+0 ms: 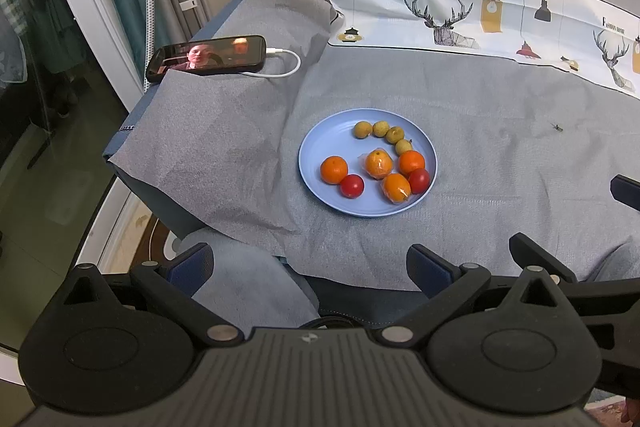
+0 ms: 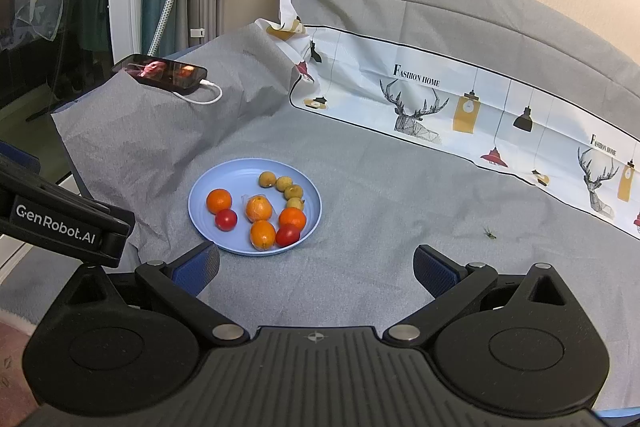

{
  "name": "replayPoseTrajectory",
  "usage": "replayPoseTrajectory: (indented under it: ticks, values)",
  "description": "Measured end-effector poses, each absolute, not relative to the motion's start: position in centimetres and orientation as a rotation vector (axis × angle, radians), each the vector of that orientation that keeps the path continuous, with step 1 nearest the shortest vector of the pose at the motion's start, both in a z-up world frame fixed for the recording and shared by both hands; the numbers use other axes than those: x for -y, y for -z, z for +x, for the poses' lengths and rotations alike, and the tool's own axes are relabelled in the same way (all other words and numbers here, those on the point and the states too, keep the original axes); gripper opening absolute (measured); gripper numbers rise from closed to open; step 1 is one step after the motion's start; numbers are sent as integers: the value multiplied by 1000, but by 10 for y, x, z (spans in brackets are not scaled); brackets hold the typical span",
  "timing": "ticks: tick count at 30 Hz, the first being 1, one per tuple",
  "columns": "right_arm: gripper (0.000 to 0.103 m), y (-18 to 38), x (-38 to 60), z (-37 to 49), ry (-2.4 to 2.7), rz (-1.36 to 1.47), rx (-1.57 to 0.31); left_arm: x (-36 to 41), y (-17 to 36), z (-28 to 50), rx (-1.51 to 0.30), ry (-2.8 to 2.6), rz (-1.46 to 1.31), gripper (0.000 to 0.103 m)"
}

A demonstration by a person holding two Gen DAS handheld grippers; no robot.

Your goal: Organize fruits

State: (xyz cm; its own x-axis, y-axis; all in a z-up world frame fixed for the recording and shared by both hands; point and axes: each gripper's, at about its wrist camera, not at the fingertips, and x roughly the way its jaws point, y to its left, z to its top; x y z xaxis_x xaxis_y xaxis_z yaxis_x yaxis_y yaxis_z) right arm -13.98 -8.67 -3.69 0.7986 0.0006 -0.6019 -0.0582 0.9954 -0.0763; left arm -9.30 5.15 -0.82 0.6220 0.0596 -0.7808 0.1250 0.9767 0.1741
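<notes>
A round blue plate [image 1: 320, 147] sits on a worktop [image 1: 500, 167] draped in wrinkled grey cloth. On the plate, four small tan longans [image 1: 386, 135] curve from twelve to two o'clock. Below them lie two bare oranges [image 1: 334, 169], two oranges in clear wrap [image 1: 379, 164] near the centre, and two red tomatoes [image 1: 352, 185], one at seven o'clock and one at four o'clock.

The left claw [image 1: 312, 267] and the right claw [image 2: 316, 267] both hover short of the plate's near rim, spread wide and empty.

Likely risks: the fruits touch each other, so a claw closing on one may nudge its neighbours and send round fruit rolling off the shallow plate. The clear wrap looks slippery and could slide in a grip. Tomatoes would probably bruise under a hard squeeze. The loose cloth could let the plate shift. A phone [image 1: 208, 58] with a white cable [image 1: 286, 67] lies at ten o'clock, well apart.
</notes>
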Motion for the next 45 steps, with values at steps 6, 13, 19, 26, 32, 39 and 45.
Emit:
replayPoseTrajectory:
  ticks: [6,13,19,26,32,39,45]
  values:
    - [102,38,87,-140,-32,-93,-647,-52,10,-92,-906,38,222,103]
    - [102,39,87,-140,-32,-94,-648,-52,10,-92,-906,38,222,103]
    - [102,39,87,-141,-32,-94,-648,-51,10,-92,-906,38,223,103]
    - [102,40,87,-141,-32,-95,-648,-51,10,-92,-907,38,222,103]
    - [102,40,88,-141,-32,-95,-649,-51,9,-92,-907,38,223,103]
    - [102,40,87,-141,-32,-94,-651,-51,11,-91,-907,38,230,103]
    - [102,43,88,-138,-26,-92,-662,-49,13,-87,-917,38,236,103]
